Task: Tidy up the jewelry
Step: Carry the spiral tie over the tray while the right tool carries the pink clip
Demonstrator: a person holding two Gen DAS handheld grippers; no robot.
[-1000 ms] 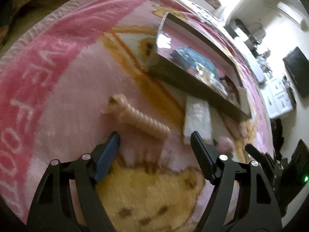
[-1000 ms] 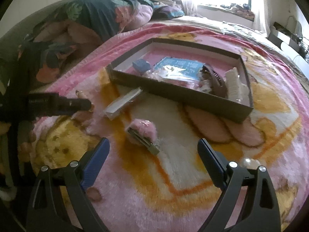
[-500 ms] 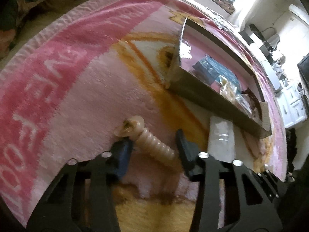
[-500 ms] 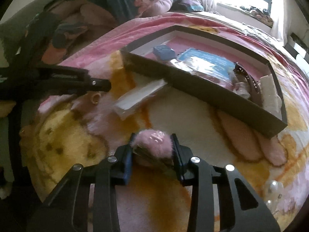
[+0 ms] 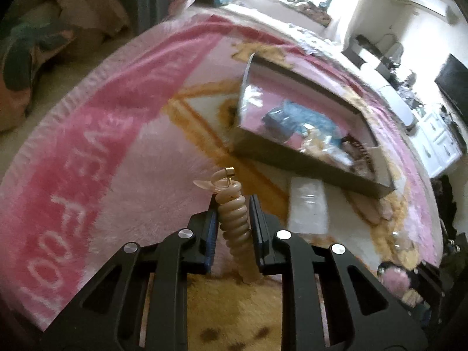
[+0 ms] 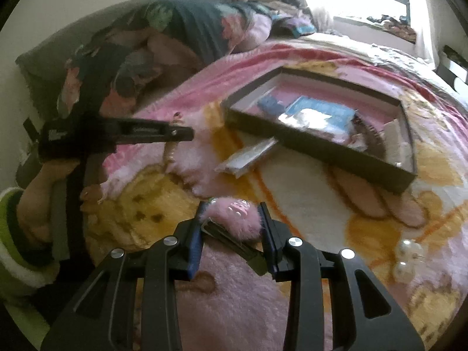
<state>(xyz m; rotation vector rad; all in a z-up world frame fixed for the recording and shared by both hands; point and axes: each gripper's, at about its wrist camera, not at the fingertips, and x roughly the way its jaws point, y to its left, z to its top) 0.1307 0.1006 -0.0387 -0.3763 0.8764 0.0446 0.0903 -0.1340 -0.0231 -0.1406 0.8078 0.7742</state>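
My left gripper (image 5: 232,201) is shut on a beige spiral coil band (image 5: 235,225) with a small gold clasp, held upright above the pink blanket. In the right wrist view the same left gripper (image 6: 187,133) shows at the left with the coil band (image 6: 171,150) hanging below it. My right gripper (image 6: 232,209) is shut on a pink fluffy hair clip (image 6: 238,219) with a dark metal clip under it. Beyond both lies a dark shallow tray (image 5: 292,158) (image 6: 307,146) holding a blue card, clear bags and a dark comb-like piece.
A white flat packet (image 5: 308,204) (image 6: 248,156) lies against the tray's near wall. Pearl-like beads (image 6: 408,259) rest on the blanket at the right. A person's hand in a green sleeve (image 6: 32,204) holds the left gripper. Pillows and bedding pile at the far left.
Both grippers went from wide open to shut, the left on the coil band and the right on the fluffy clip. Both have risen off the blanket with their items.
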